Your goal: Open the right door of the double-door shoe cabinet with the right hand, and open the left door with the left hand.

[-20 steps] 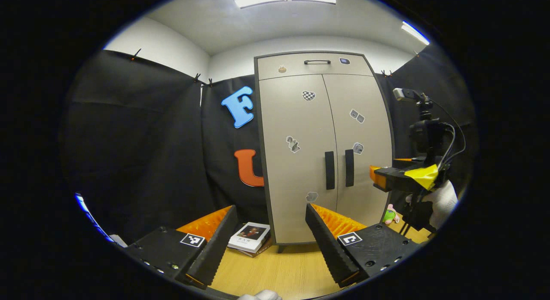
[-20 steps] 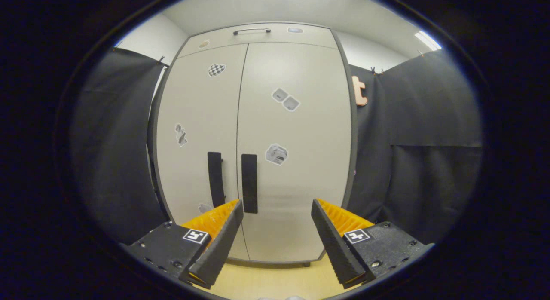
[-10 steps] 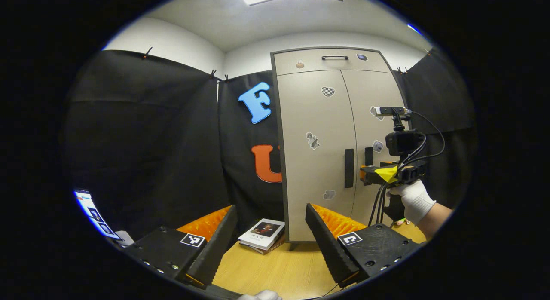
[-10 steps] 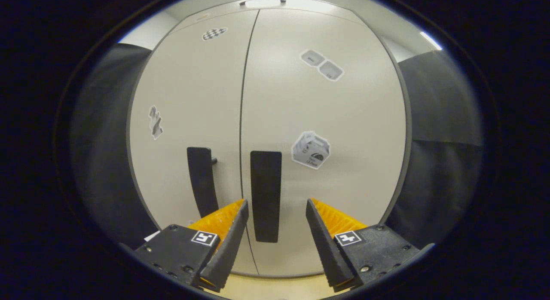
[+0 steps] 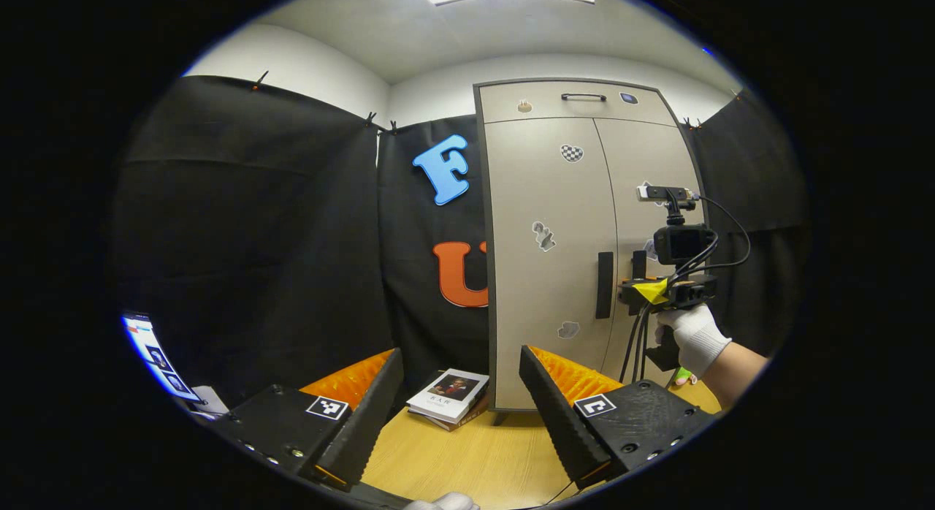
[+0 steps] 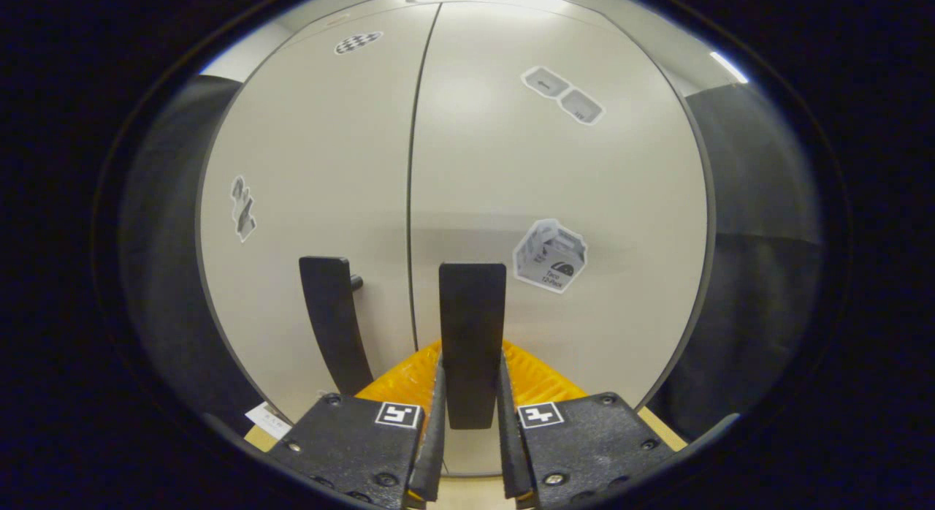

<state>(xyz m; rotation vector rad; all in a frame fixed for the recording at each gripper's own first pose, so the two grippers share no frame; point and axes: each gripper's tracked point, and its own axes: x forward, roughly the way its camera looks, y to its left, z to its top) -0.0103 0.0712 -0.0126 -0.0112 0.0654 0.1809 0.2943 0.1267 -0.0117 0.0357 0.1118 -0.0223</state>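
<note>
Right gripper view: my right gripper (image 6: 470, 451) has its fingers closed on the upright right door handle (image 6: 472, 335) at 12 o'clock | left gripper (image 5: 460, 404) wide open, empty, left door handle (image 5: 605, 285) at 1 o'clock, well apart | I judge pull next.
</note>
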